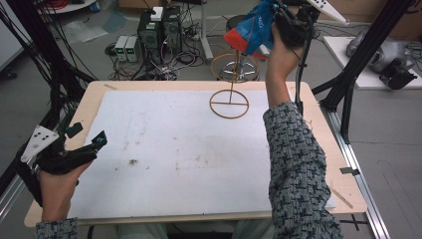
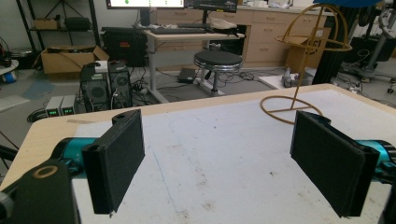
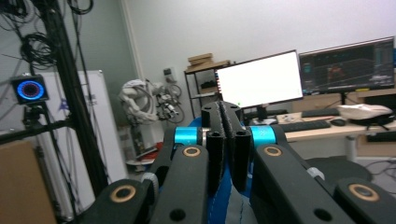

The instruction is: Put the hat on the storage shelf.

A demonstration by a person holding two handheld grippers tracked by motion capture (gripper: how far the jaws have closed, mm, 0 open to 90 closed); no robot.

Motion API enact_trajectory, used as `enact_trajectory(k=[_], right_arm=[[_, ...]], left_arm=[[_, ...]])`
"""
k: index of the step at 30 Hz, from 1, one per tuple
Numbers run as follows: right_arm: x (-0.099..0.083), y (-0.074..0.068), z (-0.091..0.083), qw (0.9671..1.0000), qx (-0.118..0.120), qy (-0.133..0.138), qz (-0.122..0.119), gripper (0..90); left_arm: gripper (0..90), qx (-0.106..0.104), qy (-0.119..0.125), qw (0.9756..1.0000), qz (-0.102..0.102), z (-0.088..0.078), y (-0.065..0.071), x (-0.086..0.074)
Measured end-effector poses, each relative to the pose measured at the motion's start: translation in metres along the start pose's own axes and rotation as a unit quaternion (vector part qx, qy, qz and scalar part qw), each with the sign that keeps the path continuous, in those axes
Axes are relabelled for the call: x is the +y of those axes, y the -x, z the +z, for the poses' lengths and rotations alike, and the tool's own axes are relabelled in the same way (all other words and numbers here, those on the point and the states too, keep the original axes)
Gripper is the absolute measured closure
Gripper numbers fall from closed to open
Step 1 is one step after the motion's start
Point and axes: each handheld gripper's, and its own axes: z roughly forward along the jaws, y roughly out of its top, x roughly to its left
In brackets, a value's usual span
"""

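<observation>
A blue and red cap (image 1: 251,31) hangs high above the table's far side, and my right gripper (image 1: 284,22) is shut on it. In the right gripper view the jaws press together on blue fabric (image 3: 229,198), the right gripper (image 3: 228,140) pointing out into the room. Under the cap stands a gold wire hat stand (image 1: 230,82) with a round base and a domed top, also seen as the wire stand (image 2: 306,51) at upper right. My left gripper (image 1: 92,144) is open and holds nothing, low over the table's left edge; its pads (image 2: 119,156) stand wide apart.
A white sheet (image 1: 199,149) covers the wooden table (image 1: 318,149). Black frame posts (image 1: 358,59) rise at the right, cables and another post at the left. Computers (image 1: 159,30) and a stool sit on the floor beyond the table.
</observation>
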Motion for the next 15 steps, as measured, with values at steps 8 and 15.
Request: enact_trajectory(k=[8, 15], right_arm=[[-0.014, -0.003, 0.007, 0.9994, 0.019, -0.026, 0.006, 88.8], [-0.024, -0.006, 0.014, 0.9976, 0.038, -0.058, 0.001, 88.7]], left_arm=[[17.8, -0.002, -0.002, 1.0, 0.002, 0.0, 0.0, 0.0], [17.8, 0.003, 0.0, 1.0, -0.003, -0.001, -0.001, 0.0]])
